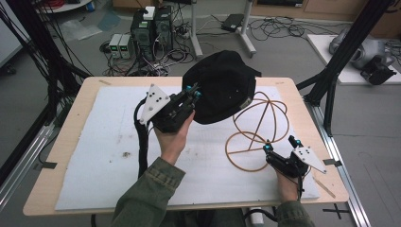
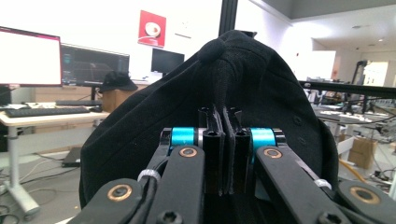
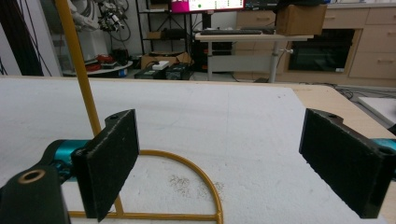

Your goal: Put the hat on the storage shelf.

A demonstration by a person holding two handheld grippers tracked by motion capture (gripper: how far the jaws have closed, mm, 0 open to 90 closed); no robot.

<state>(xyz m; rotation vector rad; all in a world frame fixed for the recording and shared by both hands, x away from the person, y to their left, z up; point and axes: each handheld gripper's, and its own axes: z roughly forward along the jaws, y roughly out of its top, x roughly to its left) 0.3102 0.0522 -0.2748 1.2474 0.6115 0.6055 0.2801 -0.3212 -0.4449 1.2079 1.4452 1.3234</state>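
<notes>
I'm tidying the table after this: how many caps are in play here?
1. The black cap is pinched in the left gripper above the table's far edge, beside the wire hat stand. Another could hide beneath it.

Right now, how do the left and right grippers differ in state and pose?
The left gripper is shut on the black cap, holding it raised; the right gripper is open, with nothing between its fingers. The left reaches toward the table's far edge; the right rests low beside the wire stand. Both have black fingers and a grey plate.
</notes>
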